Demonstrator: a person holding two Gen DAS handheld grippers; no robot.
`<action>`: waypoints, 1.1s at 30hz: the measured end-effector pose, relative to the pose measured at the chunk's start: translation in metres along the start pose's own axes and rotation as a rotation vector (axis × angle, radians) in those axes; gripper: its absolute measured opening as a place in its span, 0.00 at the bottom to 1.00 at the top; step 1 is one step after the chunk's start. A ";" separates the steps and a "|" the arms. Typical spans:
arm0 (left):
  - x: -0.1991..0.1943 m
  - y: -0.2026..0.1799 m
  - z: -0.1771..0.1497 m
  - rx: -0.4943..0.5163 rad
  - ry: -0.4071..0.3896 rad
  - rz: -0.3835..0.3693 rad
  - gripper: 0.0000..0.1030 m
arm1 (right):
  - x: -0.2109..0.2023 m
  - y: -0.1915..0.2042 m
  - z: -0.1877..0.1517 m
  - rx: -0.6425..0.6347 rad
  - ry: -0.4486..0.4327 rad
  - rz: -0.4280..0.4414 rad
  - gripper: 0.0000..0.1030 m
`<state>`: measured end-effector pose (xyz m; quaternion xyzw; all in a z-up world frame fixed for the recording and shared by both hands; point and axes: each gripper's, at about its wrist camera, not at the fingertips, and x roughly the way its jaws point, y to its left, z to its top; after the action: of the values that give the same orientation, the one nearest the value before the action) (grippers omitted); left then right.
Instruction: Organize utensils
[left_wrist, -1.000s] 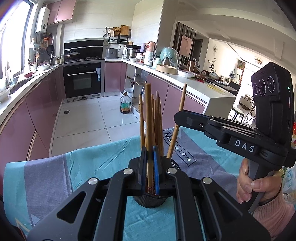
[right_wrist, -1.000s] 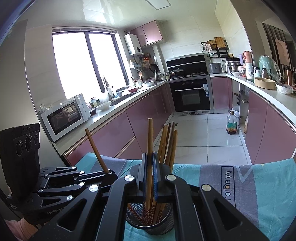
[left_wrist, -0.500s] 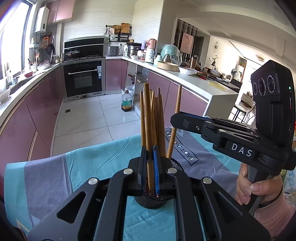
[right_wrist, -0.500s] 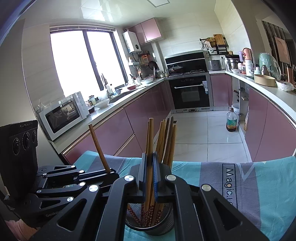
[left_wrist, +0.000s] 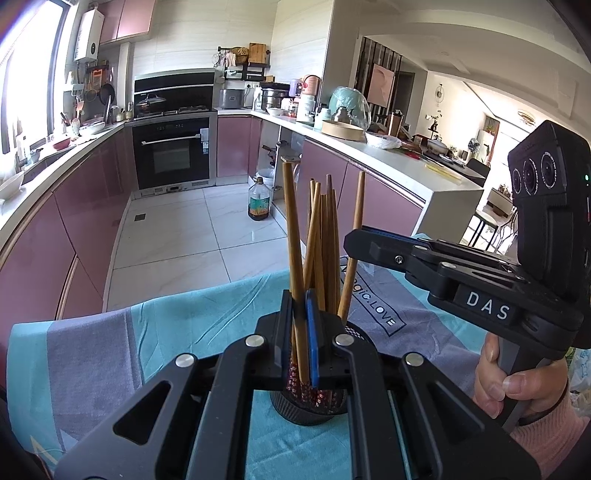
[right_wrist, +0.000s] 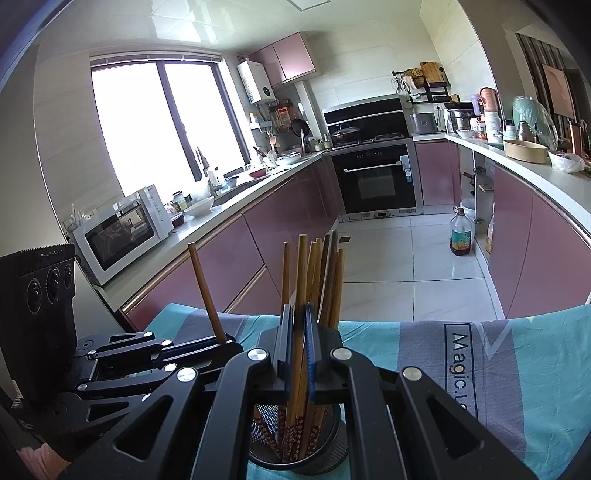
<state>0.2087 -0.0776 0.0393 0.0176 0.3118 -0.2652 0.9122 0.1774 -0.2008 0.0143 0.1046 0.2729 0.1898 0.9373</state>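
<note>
A black mesh cup (left_wrist: 306, 406) stands on the cloth and holds several wooden chopsticks (left_wrist: 325, 251); it also shows in the right wrist view (right_wrist: 295, 454). My left gripper (left_wrist: 301, 325) is shut on one chopstick (left_wrist: 293, 236), held upright with its lower end in the cup. My right gripper (right_wrist: 299, 343) is shut on another chopstick (right_wrist: 301, 295), whose lower end is also in the cup. In the left wrist view the right gripper (left_wrist: 354, 245) comes in from the right and holds its chopstick (left_wrist: 356, 206) above the cup. In the right wrist view the left gripper (right_wrist: 225, 341) reaches in from the left.
A teal and grey cloth (left_wrist: 147, 332) covers the table under the cup. Beyond the table edge lie the tiled kitchen floor (left_wrist: 177, 229), pink cabinets (right_wrist: 258, 240), an oven (left_wrist: 173, 155) and an oil bottle (left_wrist: 258, 203) on the floor.
Both grippers have lowered slightly with their chopsticks, so the sticks sit deeper in the cup. Both grips stay shut.
</note>
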 end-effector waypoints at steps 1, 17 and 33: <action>0.002 0.001 0.000 -0.002 0.002 0.002 0.08 | 0.001 -0.001 0.000 0.003 0.001 -0.001 0.05; 0.015 0.019 -0.027 -0.043 0.019 0.006 0.25 | -0.001 -0.012 -0.009 0.034 0.009 -0.021 0.23; -0.060 0.040 -0.084 -0.094 -0.179 0.203 0.94 | -0.046 0.024 -0.055 -0.097 -0.109 -0.098 0.86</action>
<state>0.1420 0.0021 0.0011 -0.0175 0.2380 -0.1573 0.9583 0.1040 -0.1927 -0.0024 0.0559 0.2169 0.1508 0.9629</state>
